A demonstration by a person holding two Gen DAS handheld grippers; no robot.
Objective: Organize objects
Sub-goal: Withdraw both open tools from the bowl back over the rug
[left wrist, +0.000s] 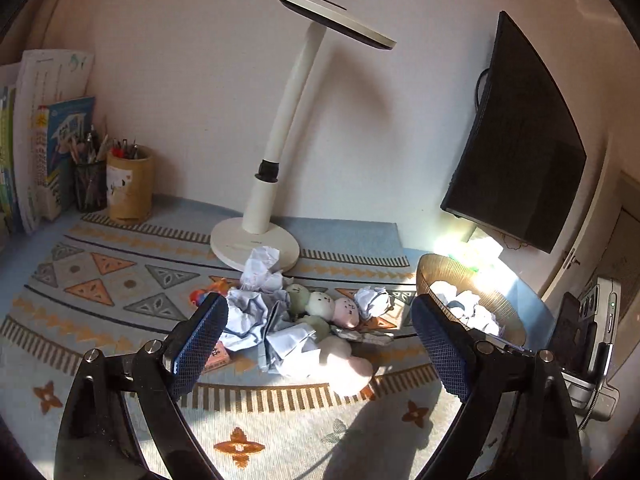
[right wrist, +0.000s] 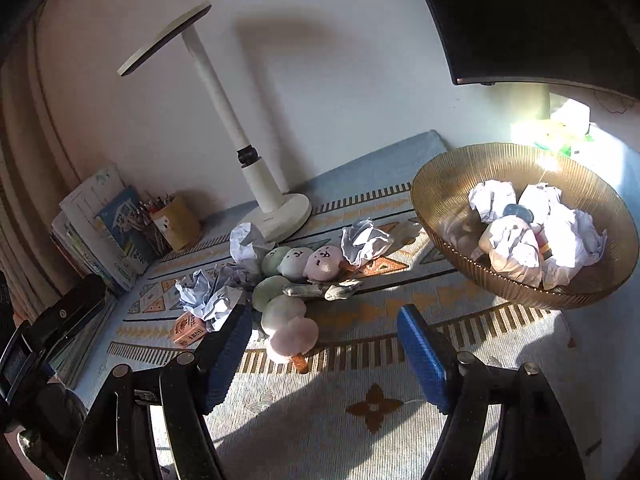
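Crumpled paper balls (left wrist: 256, 320) (right wrist: 364, 242) and two plush dango skewers (left wrist: 324, 304) (right wrist: 304, 260) lie in a heap on the patterned mat (left wrist: 120, 280) (right wrist: 400, 420). An amber ribbed bowl (left wrist: 472, 284) (right wrist: 448, 188) at the right holds several paper balls (right wrist: 516, 248). My left gripper (left wrist: 320, 328) is open and empty, just in front of the heap. My right gripper (right wrist: 324, 344) is open and empty, near the second skewer (right wrist: 284, 324). A small orange box (left wrist: 218, 356) (right wrist: 188, 328) lies by the papers.
A white desk lamp (left wrist: 256, 240) (right wrist: 276, 212) stands behind the heap. Pencil cups (left wrist: 128, 188) (right wrist: 176, 220) and books (left wrist: 44, 152) (right wrist: 96, 232) are at the far left. A dark monitor (left wrist: 520, 140) (right wrist: 540, 20) hangs at the right. The other gripper's body (left wrist: 592, 344) (right wrist: 40, 340) shows at each view's edge.
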